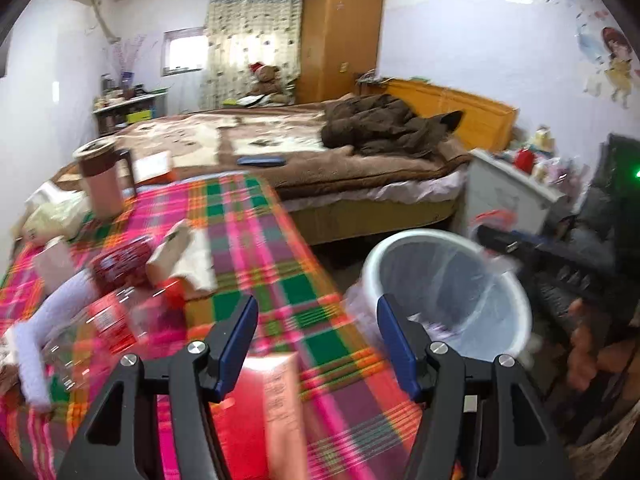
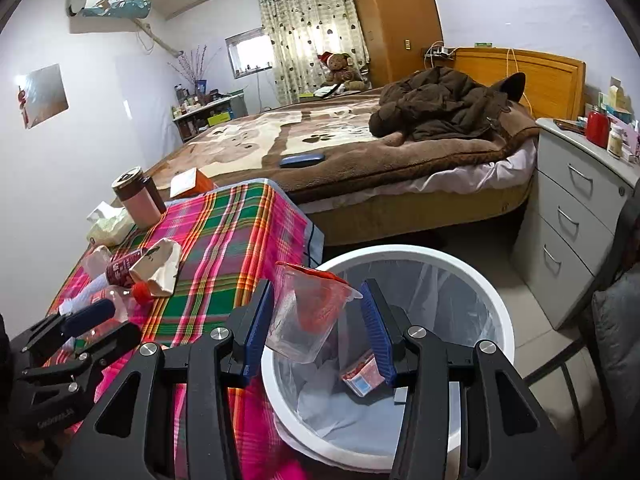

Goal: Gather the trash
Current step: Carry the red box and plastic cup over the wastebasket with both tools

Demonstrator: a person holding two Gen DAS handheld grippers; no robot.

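In the right wrist view my right gripper [image 2: 316,316] is shut on a clear plastic cup [image 2: 300,320] with a peeled-back red lid, held over the near rim of the white lined trash bin [image 2: 400,249]. A red and blue packet [image 2: 360,372] lies inside the bin. My left gripper [image 1: 318,340] is open over the plaid tablecloth [image 1: 260,240], with the bin [image 1: 460,280] just to its right. A red and pink box [image 1: 268,400] lies on the cloth below it, blurred. A red-capped plastic bottle [image 2: 120,296], a red can [image 2: 124,268] and a crumpled paper bag [image 2: 160,268] lie on the table's left.
A brown-lidded pink mug [image 2: 136,196] and a tissue pack [image 2: 108,224] stand at the table's far left corner. Beyond is a bed [image 2: 360,160] with a brown coat. A white drawer unit [image 2: 576,216] stands right of the bin.
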